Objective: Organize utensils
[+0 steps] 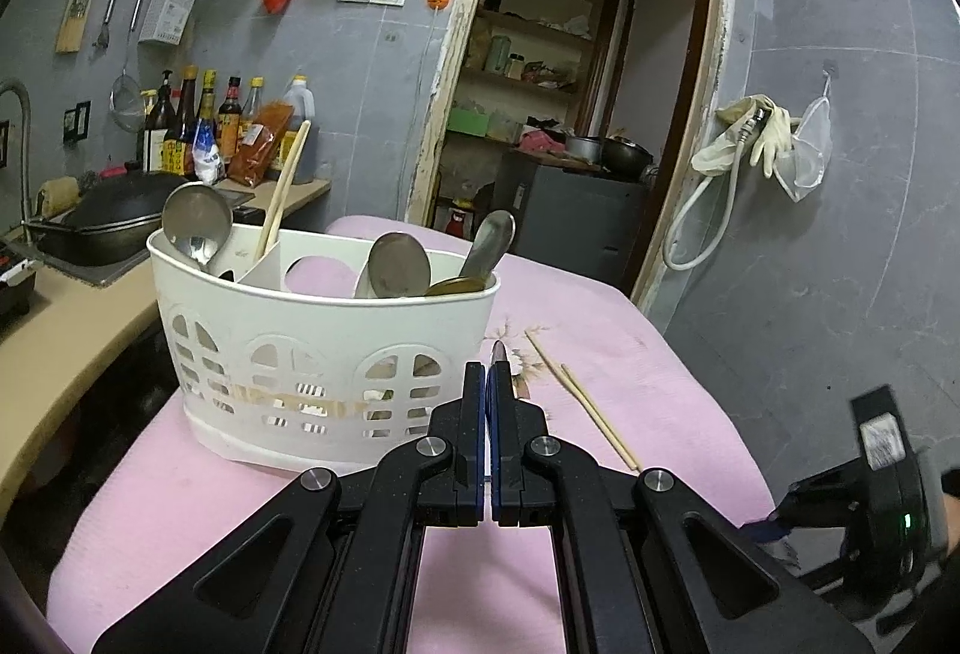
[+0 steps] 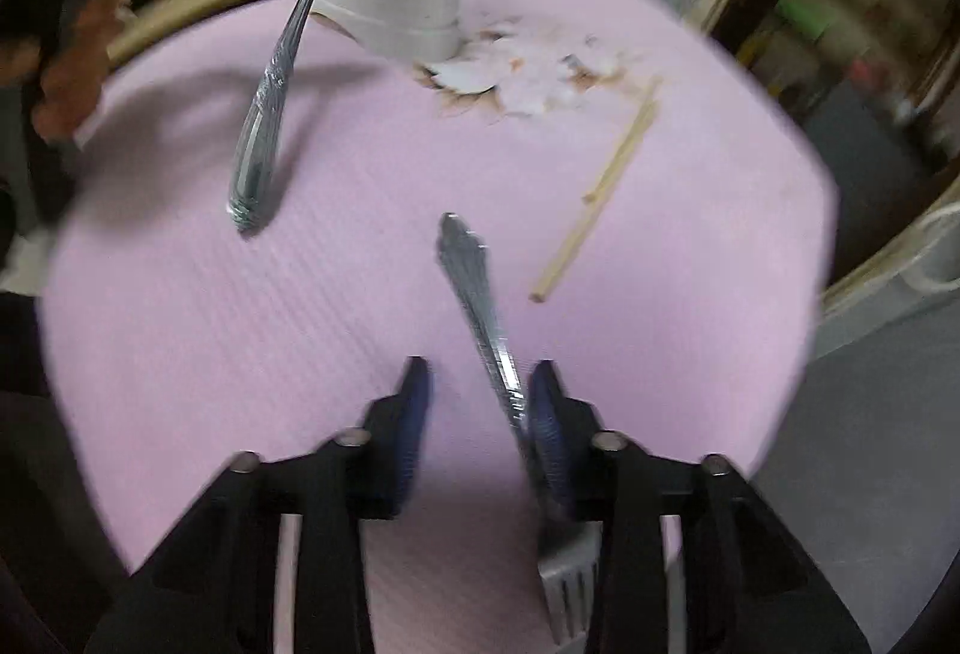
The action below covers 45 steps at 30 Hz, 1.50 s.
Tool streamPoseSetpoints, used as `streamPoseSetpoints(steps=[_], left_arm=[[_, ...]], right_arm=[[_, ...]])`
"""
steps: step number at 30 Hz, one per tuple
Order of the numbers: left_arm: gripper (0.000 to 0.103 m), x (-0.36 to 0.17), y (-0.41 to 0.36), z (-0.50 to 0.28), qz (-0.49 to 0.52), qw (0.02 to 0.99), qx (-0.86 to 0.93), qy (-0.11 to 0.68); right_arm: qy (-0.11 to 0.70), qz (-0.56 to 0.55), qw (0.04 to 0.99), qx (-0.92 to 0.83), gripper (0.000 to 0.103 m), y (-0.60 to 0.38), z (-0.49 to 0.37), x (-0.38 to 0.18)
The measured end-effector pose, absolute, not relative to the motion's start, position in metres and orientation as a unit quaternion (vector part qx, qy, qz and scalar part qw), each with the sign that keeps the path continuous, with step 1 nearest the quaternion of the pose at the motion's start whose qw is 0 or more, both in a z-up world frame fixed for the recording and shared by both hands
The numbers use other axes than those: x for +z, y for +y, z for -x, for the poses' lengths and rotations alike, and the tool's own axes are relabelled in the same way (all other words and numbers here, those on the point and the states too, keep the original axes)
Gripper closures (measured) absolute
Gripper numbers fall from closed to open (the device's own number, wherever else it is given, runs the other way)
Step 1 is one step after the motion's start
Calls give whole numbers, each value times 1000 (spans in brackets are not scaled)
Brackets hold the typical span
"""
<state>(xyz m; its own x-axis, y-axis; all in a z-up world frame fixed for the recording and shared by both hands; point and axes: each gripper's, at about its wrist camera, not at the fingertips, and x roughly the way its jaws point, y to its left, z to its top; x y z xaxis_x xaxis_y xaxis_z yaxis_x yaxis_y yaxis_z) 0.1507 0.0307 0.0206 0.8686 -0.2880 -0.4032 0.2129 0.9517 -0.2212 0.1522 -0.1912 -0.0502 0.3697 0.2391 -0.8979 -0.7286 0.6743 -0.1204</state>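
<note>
Fork [image 2: 480, 294] is the piece in hand: it lies lengthwise between the fingers of the right gripper [image 2: 480, 369], handle pointing away and tines toward the camera. The fingers stand partly apart. The fork sits against the right pad [image 2: 549, 414], well clear of the other, so it is not clamped. Below it is the pink cloth [image 2: 240, 354].

The left gripper [image 1: 485, 372] is fully closed on a spoon [image 2: 270, 84], held in the air near the white basket [image 1: 324, 330], which already holds several spoons and 1 chopstick. 2 more chopsticks [image 2: 606, 186] lie loose on the cloth to the right.

The step looks like picking up the fork. Next, the fingers need to close squarely on the handle before lifting toward a basket compartment.

The right view is blurred, so I cannot tell whether the fork rests on the cloth. Its tines are partly cut off. The left view shows only a metal sliver of spoon.
</note>
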Motion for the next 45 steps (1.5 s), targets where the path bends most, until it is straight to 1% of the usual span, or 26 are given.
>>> streamPoseSetpoints(steps=[4,8,11,13,16,19,23,28,31,40,45], left_arm=[[103,20,30,-152,88,961,-130,226],[103,21,28,-152,85,961,-132,226],[103,22,28,-151,85,962,-132,225],[103,23,28,-150,83,963,-131,222],[103,24,31,-150,84,964,-127,219],[103,26,35,-149,87,965,-120,215],[103,30,39,-142,85,971,-108,197],[103,37,49,-137,98,977,-93,165],[103,44,57,-136,102,979,-89,151],[103,65,77,-133,103,983,-80,130],[103,67,86,-133,112,983,-75,128]], right_arm=[[504,240,759,335,92,-190,-177,-50],[505,246,757,334,95,-183,-184,-49],[469,267,781,316,97,-176,-174,-47],[449,237,805,306,97,-177,-172,-43],[381,231,850,280,97,-171,-163,-36],[335,198,886,253,97,-169,-164,-26],[244,170,929,222,97,-157,-160,-7],[134,139,962,195,97,-153,-139,13],[91,125,970,188,98,-149,-134,21],[42,96,976,189,101,-136,-131,52],[51,92,974,202,102,-132,-137,56]])
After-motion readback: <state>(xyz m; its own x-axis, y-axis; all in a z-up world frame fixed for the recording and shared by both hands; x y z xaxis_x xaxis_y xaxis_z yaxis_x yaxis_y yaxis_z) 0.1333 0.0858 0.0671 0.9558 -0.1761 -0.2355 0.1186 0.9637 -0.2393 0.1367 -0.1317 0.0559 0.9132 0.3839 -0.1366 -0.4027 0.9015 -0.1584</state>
